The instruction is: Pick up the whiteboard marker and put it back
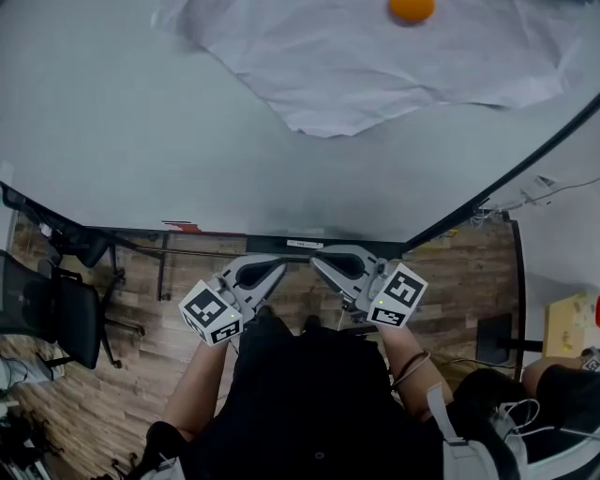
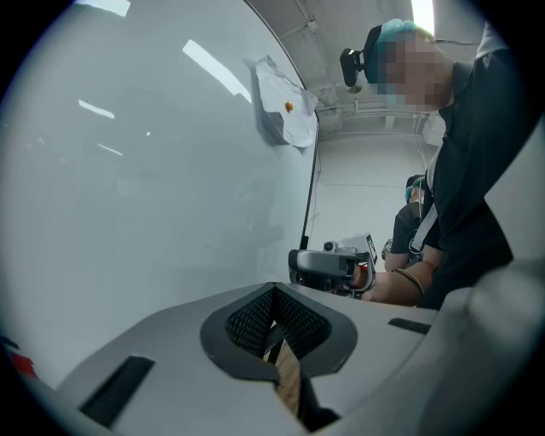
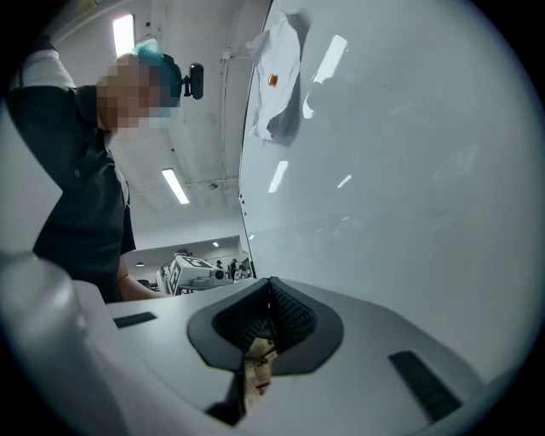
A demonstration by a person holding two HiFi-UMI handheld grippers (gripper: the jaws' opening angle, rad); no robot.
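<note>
Left tool (image 1: pixel 274 269) and right tool (image 1: pixel 323 265), jaws together, empty, beside the whiteboard (image 1: pixel 131 122)

Items are counted as follows.

- One large glossy white whiteboard (image 1: pixel 141 122) is present.
- One crumpled white sheet (image 1: pixel 375 66) is counted on the board.
- One small round orange object (image 1: pixel 411 9) is counted on that sheet.
- Two grey hand-held two-jaw grippers are counted: the left gripper (image 1: pixel 274 269) and the right gripper (image 1: pixel 319 264).
- Two black-and-white square-marker cubes are counted, one per gripper: (image 1: pixel 211 314) and (image 1: pixel 398 293).
- One black office chair (image 1: pixel 61 314) is counted on the wooden floor.
- Two persons are counted: the holder in a dark top (image 1: pixel 309 403), and a second person (image 1: pixel 562 384) seen only in part.
</note>
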